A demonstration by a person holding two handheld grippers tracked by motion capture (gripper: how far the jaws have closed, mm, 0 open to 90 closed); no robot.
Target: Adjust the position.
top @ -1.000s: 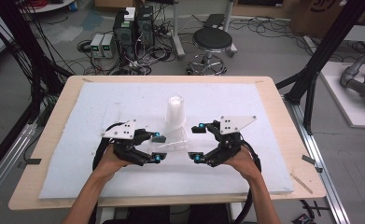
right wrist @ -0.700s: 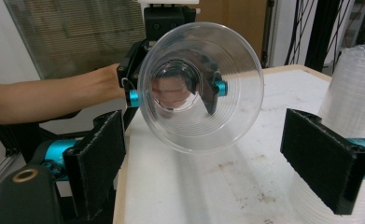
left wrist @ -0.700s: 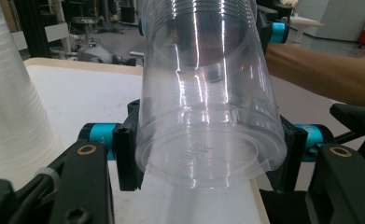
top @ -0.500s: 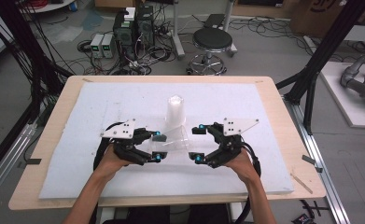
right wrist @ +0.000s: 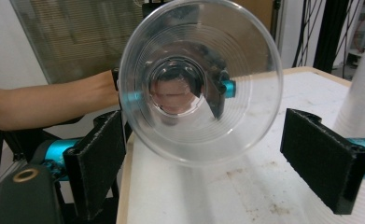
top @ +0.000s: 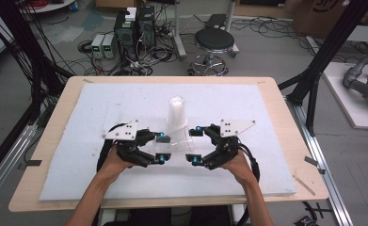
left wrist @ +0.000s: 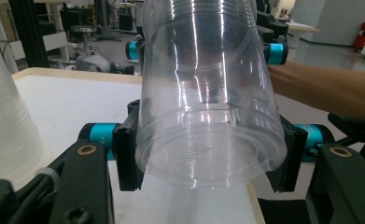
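The left claw (left wrist: 203,158) is clamped on the closed base end of a clear, ribbed plastic cup (left wrist: 208,107), held lying sideways just above the white foam-covered table (top: 78,117). The cup's long axis runs toward the right claw (right wrist: 227,154), whose pads stand wide apart, gripping nothing, with the cup's open mouth facing it. A stack of translucent plastic cups (top: 176,115) stands upright just behind.

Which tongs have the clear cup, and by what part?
The left tongs clamp the cup near its wide end; the right tongs are open around its base.
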